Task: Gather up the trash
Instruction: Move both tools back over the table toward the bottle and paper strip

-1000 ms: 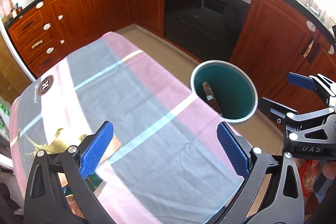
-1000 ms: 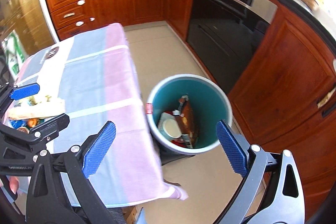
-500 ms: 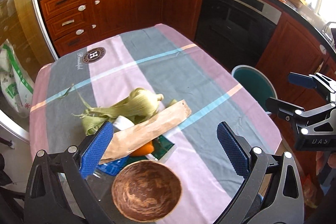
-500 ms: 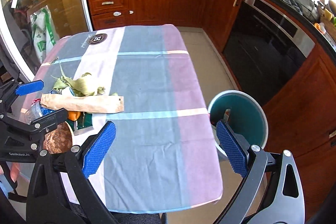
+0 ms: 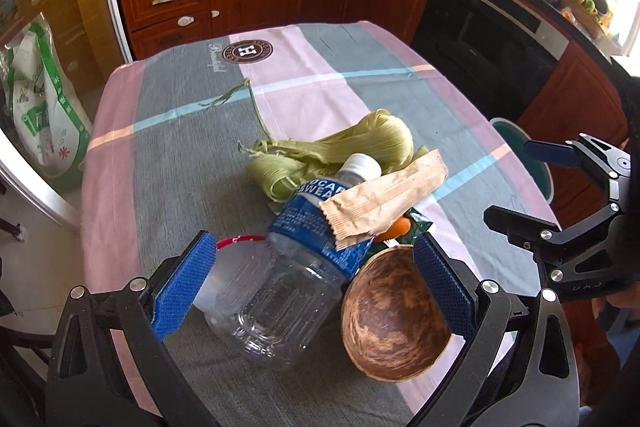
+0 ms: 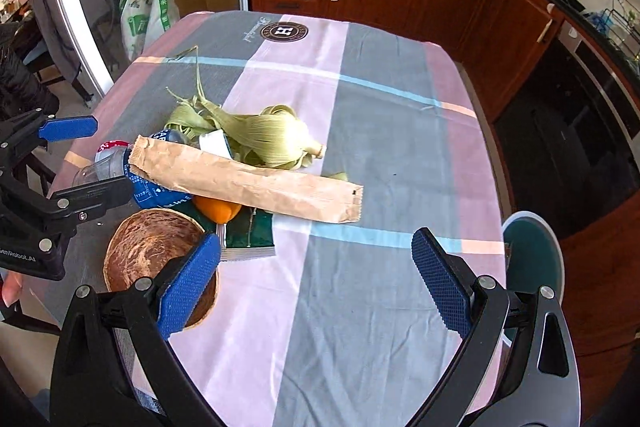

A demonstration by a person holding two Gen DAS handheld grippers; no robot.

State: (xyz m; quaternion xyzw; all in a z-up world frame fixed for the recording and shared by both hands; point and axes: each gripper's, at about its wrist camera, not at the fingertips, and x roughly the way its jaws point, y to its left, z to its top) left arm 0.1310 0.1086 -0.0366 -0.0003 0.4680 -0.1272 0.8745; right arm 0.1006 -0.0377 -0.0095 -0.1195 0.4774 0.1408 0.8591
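Trash lies heaped on the tablecloth [image 6: 360, 307]: plastic bottle [image 5: 296, 267], corn husks [image 6: 264, 135], brown paper sleeve [image 6: 248, 183], coconut shell [image 5: 396, 311]. Left gripper [image 5: 316, 291] and right gripper [image 6: 316, 283] both hover spread, empty.

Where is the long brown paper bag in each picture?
Left wrist: the paper bag is just right of centre, lying across the bottle.
Right wrist: the paper bag is left of centre, stretched in front of the corn husks.
Shared landmark: the round H logo on the tablecloth.
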